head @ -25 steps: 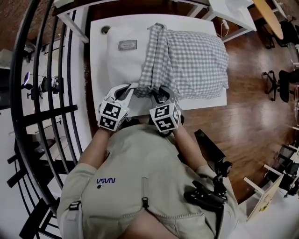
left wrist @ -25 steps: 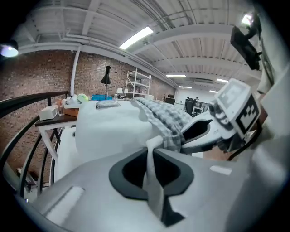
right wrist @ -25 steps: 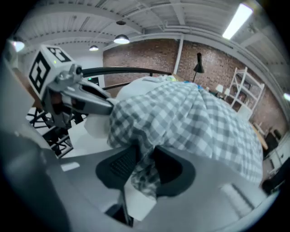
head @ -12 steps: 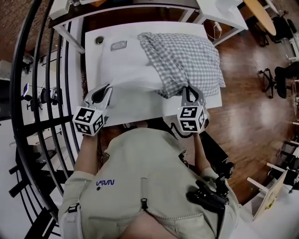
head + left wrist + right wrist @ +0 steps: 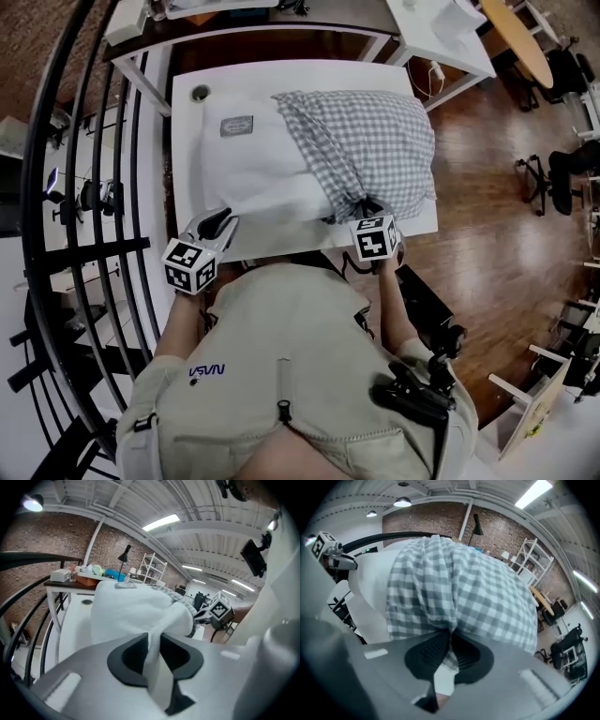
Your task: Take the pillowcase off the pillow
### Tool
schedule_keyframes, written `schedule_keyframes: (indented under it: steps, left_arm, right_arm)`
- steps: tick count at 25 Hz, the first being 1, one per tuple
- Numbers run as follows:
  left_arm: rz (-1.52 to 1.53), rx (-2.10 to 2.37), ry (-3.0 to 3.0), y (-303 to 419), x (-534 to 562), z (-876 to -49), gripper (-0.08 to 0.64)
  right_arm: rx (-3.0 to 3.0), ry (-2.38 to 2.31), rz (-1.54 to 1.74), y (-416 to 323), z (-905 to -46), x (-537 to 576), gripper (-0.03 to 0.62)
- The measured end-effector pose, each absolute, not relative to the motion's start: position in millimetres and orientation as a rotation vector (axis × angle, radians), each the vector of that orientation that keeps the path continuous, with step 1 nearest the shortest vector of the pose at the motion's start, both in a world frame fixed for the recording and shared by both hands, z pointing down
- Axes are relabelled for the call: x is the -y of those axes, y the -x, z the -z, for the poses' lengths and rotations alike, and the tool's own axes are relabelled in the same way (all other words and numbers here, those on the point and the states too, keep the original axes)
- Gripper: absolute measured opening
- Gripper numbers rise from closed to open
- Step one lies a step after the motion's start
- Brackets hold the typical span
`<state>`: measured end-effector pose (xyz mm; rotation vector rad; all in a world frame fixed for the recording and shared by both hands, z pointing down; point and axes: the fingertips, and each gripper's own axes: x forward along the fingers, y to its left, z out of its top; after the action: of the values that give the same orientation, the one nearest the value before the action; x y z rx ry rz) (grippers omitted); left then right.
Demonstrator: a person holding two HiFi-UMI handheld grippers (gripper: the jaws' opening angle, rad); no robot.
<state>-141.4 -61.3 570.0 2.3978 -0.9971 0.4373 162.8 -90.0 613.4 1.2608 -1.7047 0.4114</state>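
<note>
Pillowcase (image 5: 375, 141) grey-checked, half off white pillow (image 5: 248, 173)

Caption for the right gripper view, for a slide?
Right gripper shut on a fold of the checked pillowcase.

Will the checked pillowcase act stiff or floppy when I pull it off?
Likely floppy and light: the checked pillowcase bunches into tight creases at its near corner. It may drag the pillow along, since it covers about half of it.

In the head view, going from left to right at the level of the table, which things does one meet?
railing → pillow → pillowcase → floor
</note>
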Motion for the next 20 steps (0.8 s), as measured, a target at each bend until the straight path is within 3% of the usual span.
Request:
schedule_keyframes:
  steps: [6,7,10,13,16,20]
  left_arm:
    - [-0.52,0.852,-2.638,106.4,79.8,-503.8,0.133]
    - [-0.493,0.814,-2.655,101.8,82.1,-494.5,0.18]
    - [-0.418,0.817,-2.696,99.8,97.8,-465.4,0.184]
    - [-0.423,0.975,-2.709,101.7,135.4,-463.0,0.184]
    - [-0.476,1.099,-2.709,92.7,177.0,-476.1,0.248]
    - [-0.626,1.143,-2.689,66.1,221.9,-508.0,0.306]
  right_arm:
    - [1.742,-1.218,-0.462,-161.4,-603.5,84.6,0.04]
    - [1.748,-1.198,-0.469,-160.1,-601.3,81.7,0.054]
    - [1.785,-1.105,-0.508,-156.3,-593.4,71.1,0.134]
    - [1.875,-1.035,-0.526,-148.6,-561.5,67.1,0.135]
    - [2.048,-1.064,-0.465,-131.4,-507.8,94.5,0.104]
    - [2.195,-1.16,-0.329,-106.1,-456.0,164.2,0.11]
